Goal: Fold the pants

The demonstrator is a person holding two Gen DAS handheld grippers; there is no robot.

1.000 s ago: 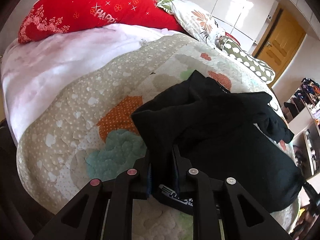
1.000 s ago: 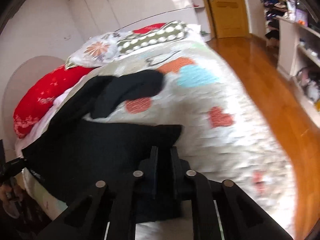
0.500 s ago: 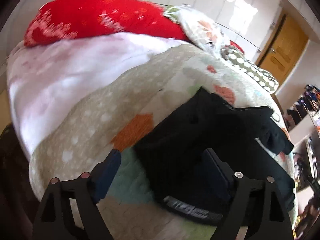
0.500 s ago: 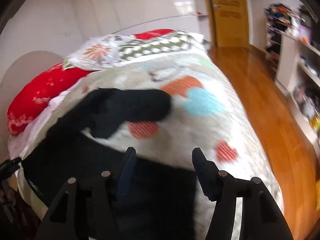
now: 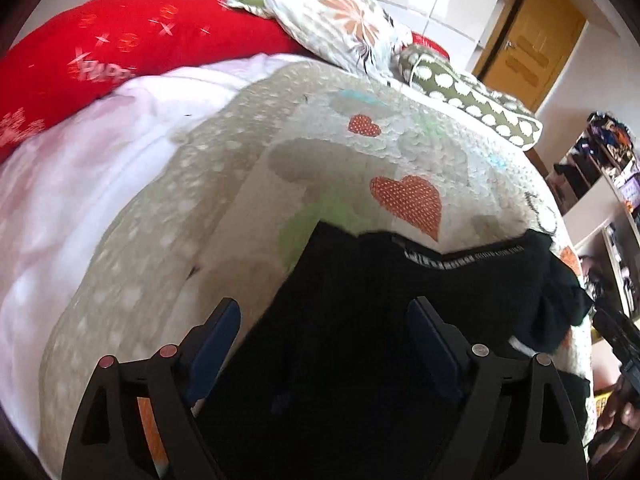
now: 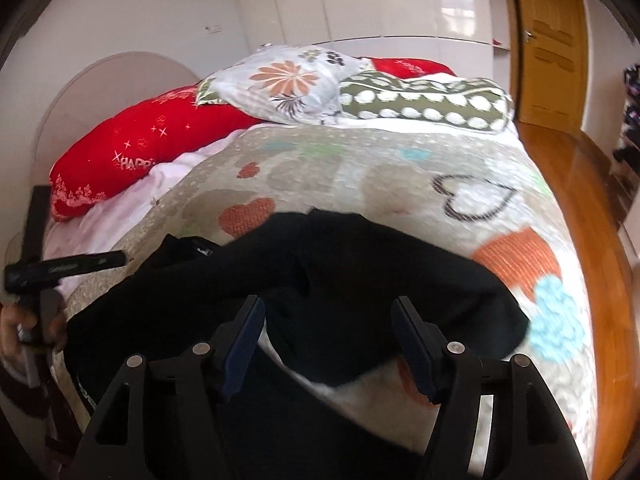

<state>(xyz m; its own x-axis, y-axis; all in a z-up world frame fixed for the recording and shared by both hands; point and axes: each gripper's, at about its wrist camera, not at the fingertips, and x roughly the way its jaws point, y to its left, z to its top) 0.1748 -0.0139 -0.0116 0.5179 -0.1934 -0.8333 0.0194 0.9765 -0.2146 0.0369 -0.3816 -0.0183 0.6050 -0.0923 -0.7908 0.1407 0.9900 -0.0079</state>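
Both grippers have released the black pants [image 5: 400,320] since a second ago. Left gripper [image 5: 324,332]: jaws spread wide, empty, above the fabric. Right gripper [image 6: 328,332]: likewise wide, empty. Pants lie bunched on the heart-patterned quilt [image 6: 360,168], near its foot end.

Bright, soft daylight fills both views, with window glare reflected on the glossy wardrobe doors [image 6: 420,4] at the top of the right wrist view and a sheen on the wooden floor [image 6: 600,208] at its right edge. The black pants [image 5: 400,320] read as a nearly featureless dark mass, their folds lost, and only faint shadow falls on the quilt [image 5: 224,184]. Fisheye distortion bows the bed and walls, dark vignetting rings the corners, and motion blur softens the quilt pattern and the pillows [image 5: 132,44].
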